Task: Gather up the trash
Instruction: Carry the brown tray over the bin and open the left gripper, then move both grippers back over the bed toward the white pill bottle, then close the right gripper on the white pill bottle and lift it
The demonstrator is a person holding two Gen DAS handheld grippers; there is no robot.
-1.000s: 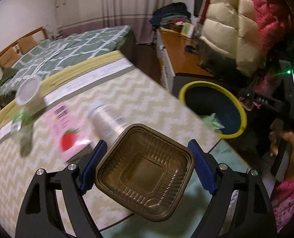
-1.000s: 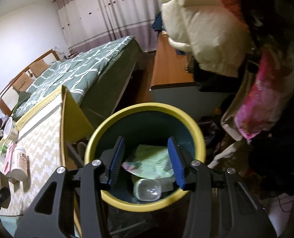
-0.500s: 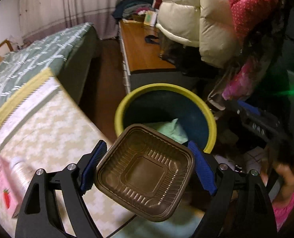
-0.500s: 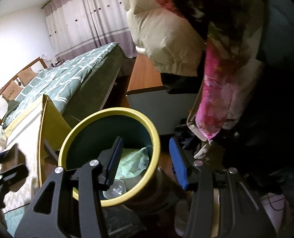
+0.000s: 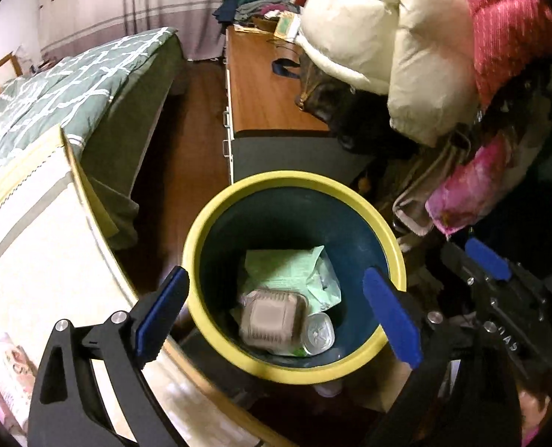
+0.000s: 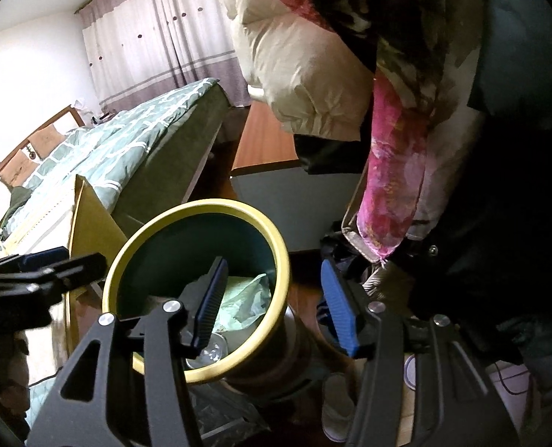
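We hold the left gripper [image 5: 276, 313] over the bin [image 5: 216, 231], its jaws opening wide with nothing between them. A brown tray [image 5: 272, 320] lies upside down inside the bin, on a green bag [image 5: 294, 272] and beside a clear cup [image 5: 318, 333]. It looks slightly blurred, so it may not have settled yet.

The right gripper [image 6: 272, 305] sits at the bin's right side, jaws opening and empty. One finger [image 6: 210, 301] shows in front of the bin's mouth and the other lies outside the rim; we cannot tell whether either touches it.

Step in hand, as we judge it: release of the tray into the bin. That part seems done, since the tray is below the rim.

Notes for doing it well:
- Keep the left jaws spread until they are clear of the rim, so nothing catches on lifting away.
- Lift before swinging back toward the table [image 5: 34, 260]; its edge stands just beside the bin.
- Mind the right gripper [image 5: 488, 283], close by on the bin's far side; keep the two apart when turning.
- More trash waits at the table's near corner: a white bottle [image 5: 9, 354], partly cut off at the frame edge. We judge that the next target.
- Hanging coats [image 5: 406, 48] crowd the space above the bin, so stay low and direct.
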